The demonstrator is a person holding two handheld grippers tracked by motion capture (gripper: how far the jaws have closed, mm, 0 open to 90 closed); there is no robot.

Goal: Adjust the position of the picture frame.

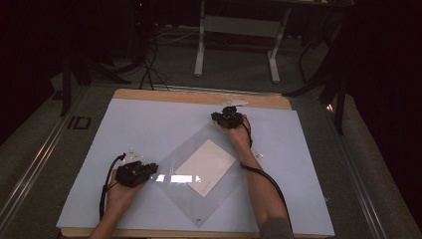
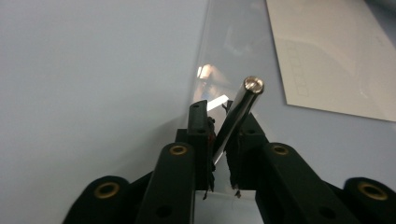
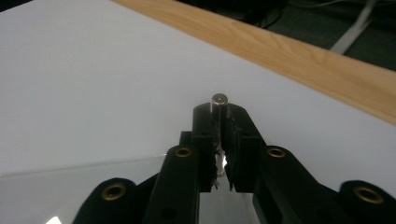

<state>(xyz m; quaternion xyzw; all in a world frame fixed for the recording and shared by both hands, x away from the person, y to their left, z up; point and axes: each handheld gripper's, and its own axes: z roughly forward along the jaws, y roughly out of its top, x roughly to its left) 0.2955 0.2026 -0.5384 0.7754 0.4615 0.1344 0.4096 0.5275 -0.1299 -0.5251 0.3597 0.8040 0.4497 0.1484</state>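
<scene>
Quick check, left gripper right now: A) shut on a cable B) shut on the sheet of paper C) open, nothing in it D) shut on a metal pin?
D: in the left gripper view the left gripper is closed on a shiny metal pin that slants up between its jaws, above the clear plastic sleeve; the sheet of paper lies apart inside it.

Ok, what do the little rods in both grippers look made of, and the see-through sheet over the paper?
Rod in the left gripper: polished metal by the look, with a mirror-bright shaft and a flat shiny end. Rod in the right gripper: probably the same, with a grey gleaming end cap. Clear sheet: glossy transparent plastic, likely; it throws glare and the paper shows through.
</scene>
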